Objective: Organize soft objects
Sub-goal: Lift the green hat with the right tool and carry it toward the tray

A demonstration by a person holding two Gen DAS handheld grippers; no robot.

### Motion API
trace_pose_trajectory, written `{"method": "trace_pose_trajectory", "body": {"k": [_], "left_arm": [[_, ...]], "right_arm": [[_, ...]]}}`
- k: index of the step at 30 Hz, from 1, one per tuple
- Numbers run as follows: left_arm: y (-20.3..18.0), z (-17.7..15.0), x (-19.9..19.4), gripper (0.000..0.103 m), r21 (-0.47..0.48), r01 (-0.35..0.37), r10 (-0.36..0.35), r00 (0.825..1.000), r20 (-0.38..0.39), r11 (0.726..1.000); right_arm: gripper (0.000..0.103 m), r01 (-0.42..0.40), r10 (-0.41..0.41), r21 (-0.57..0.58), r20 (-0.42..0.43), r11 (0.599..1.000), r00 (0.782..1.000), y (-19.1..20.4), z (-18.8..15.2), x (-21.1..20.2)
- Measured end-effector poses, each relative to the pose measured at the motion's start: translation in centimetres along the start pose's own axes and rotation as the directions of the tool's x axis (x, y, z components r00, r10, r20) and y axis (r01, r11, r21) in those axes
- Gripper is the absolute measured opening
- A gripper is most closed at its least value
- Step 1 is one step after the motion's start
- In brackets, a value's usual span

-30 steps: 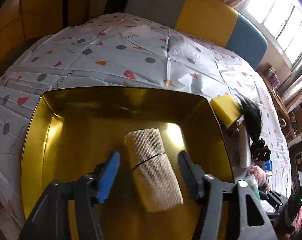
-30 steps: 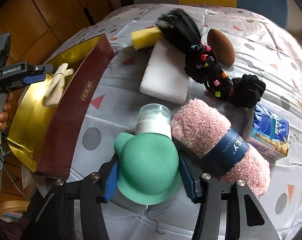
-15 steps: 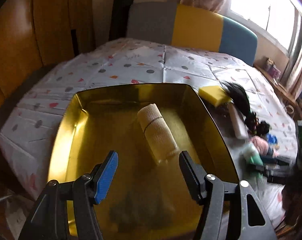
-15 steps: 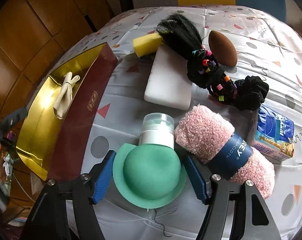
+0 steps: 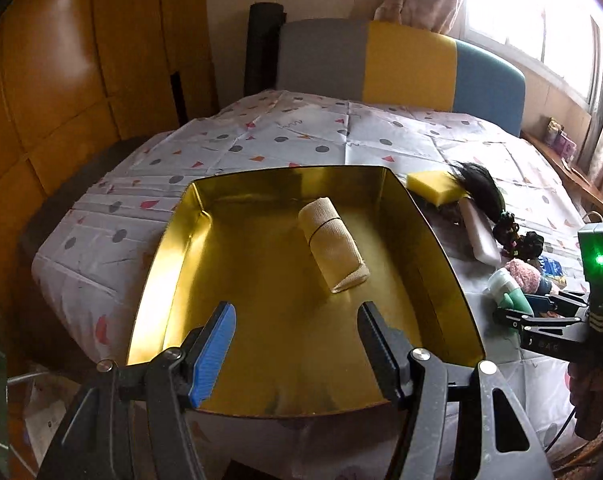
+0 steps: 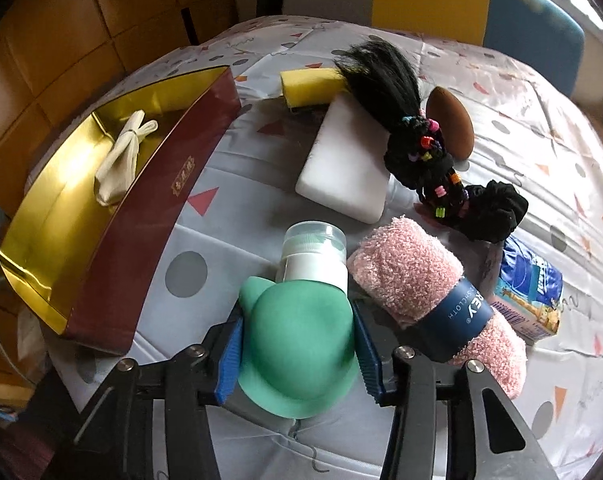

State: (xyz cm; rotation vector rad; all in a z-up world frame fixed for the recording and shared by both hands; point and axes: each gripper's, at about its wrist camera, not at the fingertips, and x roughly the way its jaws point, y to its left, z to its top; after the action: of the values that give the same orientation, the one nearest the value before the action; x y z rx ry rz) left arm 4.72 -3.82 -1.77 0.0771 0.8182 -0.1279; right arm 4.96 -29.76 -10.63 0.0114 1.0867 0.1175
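Left hand-held gripper [image 5: 297, 344]: jaws spread wide, nothing between them, above the near end of the gold tray.
Right hand-held gripper [image 6: 299, 350]: jaws closing, ribbed blue pads against both flanks of the green silicone bottle.
Green silicone bottle [image 6: 297, 340]: smooth, matte, rounded body with a small ear-like bump and a flared base; white collar and clear cap; lying on the table just beside the pink towel roll.
Gold tray [image 5: 433, 240]: shiny, rectangular, dark red outside.
Bandage roll [image 5: 333, 250]: beige ribbed fabric, cylindrical, inside the tray.
Pink towel roll [image 6: 413, 276]: fluffy, navy paper band.
White sponge [image 6: 345, 168]: flat, smooth block.
Table [image 6: 501, 112]: creased, patterned plastic cloth.
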Motion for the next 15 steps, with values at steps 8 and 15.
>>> {"method": "trace_pose_trajectory", "body": {"k": [8, 15], "left_arm": [[1.0, -0.4, -0.3, 0.064, -0.021, 0.01, -0.011, 1.0, -0.013, 1.0], [1.9, -0.7, -0.5, 0.064, -0.047, 0.015, -0.015, 1.0, -0.01, 0.999]], "right_arm": [[0.049, 0.032, -0.032, -0.017, -0.002, 0.999, 0.999, 1.1, -0.6, -0.1], [0.049, 0.056, -0.057, 0.071, 0.015, 0.996, 0.998, 0.9, -0.9, -1.3]]}}
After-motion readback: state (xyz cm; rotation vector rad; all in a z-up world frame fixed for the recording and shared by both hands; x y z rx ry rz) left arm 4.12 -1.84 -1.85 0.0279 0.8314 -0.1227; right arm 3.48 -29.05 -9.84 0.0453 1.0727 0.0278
